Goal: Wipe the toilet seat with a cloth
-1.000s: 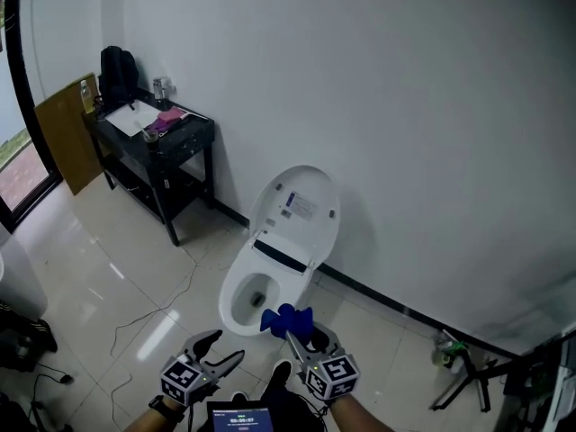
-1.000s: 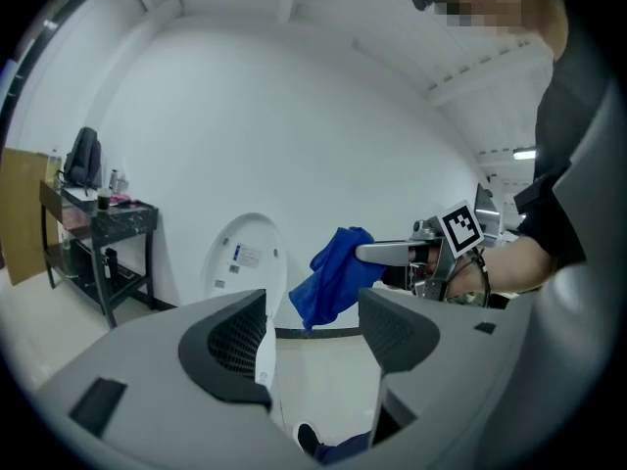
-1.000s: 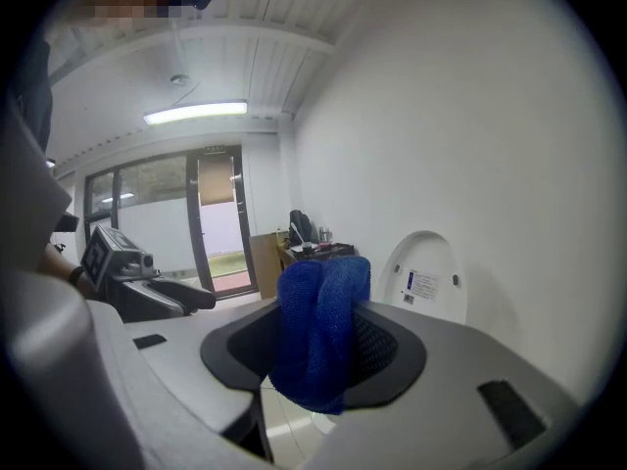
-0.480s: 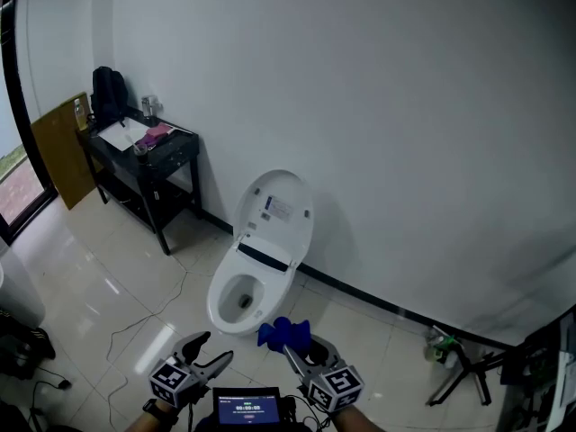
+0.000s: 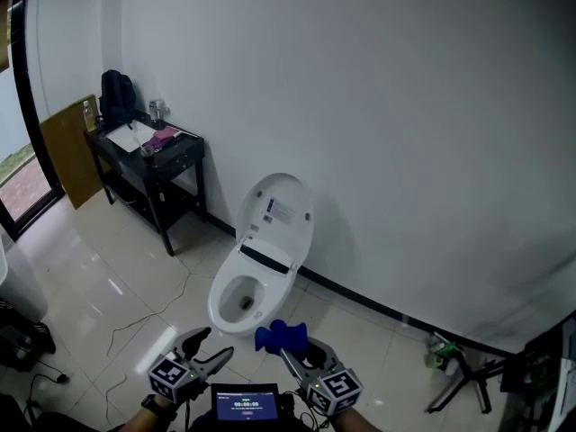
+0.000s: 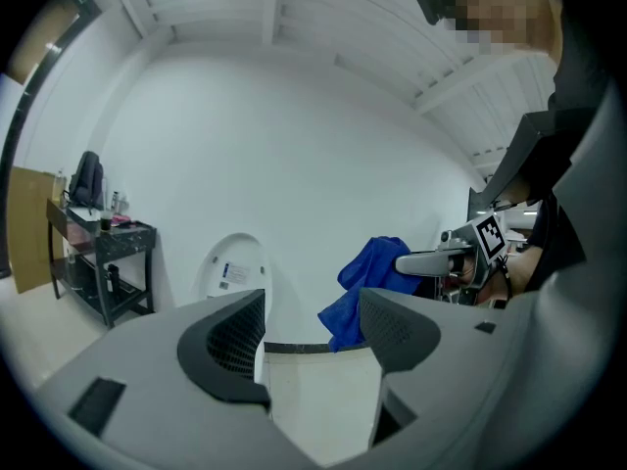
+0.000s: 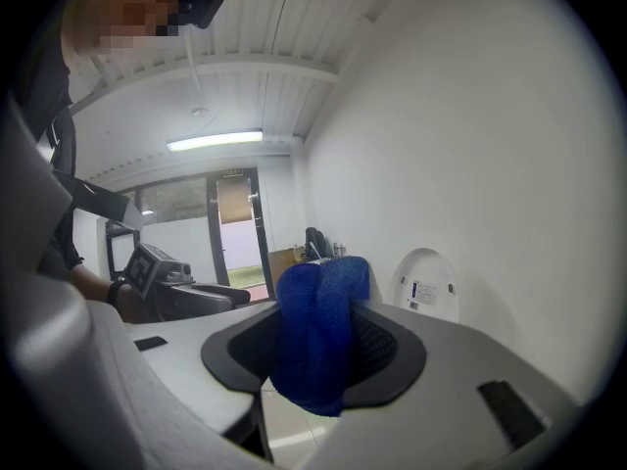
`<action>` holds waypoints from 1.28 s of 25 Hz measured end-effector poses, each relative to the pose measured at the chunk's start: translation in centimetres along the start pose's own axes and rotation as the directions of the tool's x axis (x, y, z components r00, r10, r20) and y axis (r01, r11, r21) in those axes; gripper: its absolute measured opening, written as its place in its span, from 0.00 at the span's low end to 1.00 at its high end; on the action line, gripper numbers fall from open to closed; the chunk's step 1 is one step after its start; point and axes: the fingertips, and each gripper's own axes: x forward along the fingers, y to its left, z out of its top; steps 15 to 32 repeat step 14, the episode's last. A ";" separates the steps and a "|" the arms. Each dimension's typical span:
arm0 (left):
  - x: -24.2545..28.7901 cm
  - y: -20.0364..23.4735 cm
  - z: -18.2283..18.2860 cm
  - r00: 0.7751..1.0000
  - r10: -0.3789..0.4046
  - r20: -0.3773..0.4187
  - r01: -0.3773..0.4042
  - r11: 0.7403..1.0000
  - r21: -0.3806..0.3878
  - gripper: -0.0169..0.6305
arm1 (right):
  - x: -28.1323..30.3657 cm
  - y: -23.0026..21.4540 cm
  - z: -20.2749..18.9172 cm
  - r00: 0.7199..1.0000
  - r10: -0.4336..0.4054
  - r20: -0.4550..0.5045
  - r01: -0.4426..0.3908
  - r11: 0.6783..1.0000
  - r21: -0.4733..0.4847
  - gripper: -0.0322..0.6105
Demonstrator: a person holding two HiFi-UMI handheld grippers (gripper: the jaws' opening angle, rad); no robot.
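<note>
1. Since a second ago the head view has drawn back a little, so the white toilet (image 5: pixel 259 264) now sits further from both my grippers. The blue cloth (image 5: pixel 280 336) no longer overlaps the bowl's front edge. Over the last half second almost nothing has shifted.
2. My right gripper (image 5: pixel 288 351) is clamped on the cloth. In the right gripper view a thick fold of cloth (image 7: pixel 315 341) fills the space between both jaws, bulging above them and hanging below.
3. The cloth is held in the air just in front of the toilet, towards its front-right side. It is close to the toilet seat (image 5: pixel 221 293) but not touching it.
4. My left gripper (image 5: pixel 211 346) has its jaws apart with nothing between them. It is held low in front of the toilet, to the left of the cloth. The left gripper view shows only floor and wall through the gap between the jaws (image 6: pixel 312 333). The cloth (image 6: pixel 364 284) hangs beyond, to the right.
5. The toilet lid (image 5: pixel 280 211) is raised and leans back against the white wall, leaving the bowl open.
6. A black side table (image 5: pixel 155 154) stands against the same wall, well left of the toilet. A dark bag (image 5: pixel 117 95), papers and a pink thing lie on it.
7. A thin cable (image 5: pixel 148 316) trails over the pale tiles left of the toilet.
8. A small lit screen (image 5: pixel 245 406) sits between my grippers, nearer to me than the toilet.
</note>
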 end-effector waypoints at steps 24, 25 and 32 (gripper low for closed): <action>-0.2 0.1 -1.1 1.000 0.011 -0.008 -0.011 1.000 0.018 0.50 | -0.1 0.1 -0.3 1.000 0.023 0.001 -0.023 0.999 -0.030 0.33; -0.2 0.1 -1.1 1.000 0.011 -0.008 -0.011 1.000 0.018 0.50 | -0.1 0.1 -0.3 1.000 0.023 0.001 -0.023 0.999 -0.030 0.33; -0.2 0.1 -1.1 1.000 0.011 -0.008 -0.011 1.000 0.018 0.50 | -0.1 0.1 -0.3 1.000 0.023 0.001 -0.023 0.999 -0.030 0.33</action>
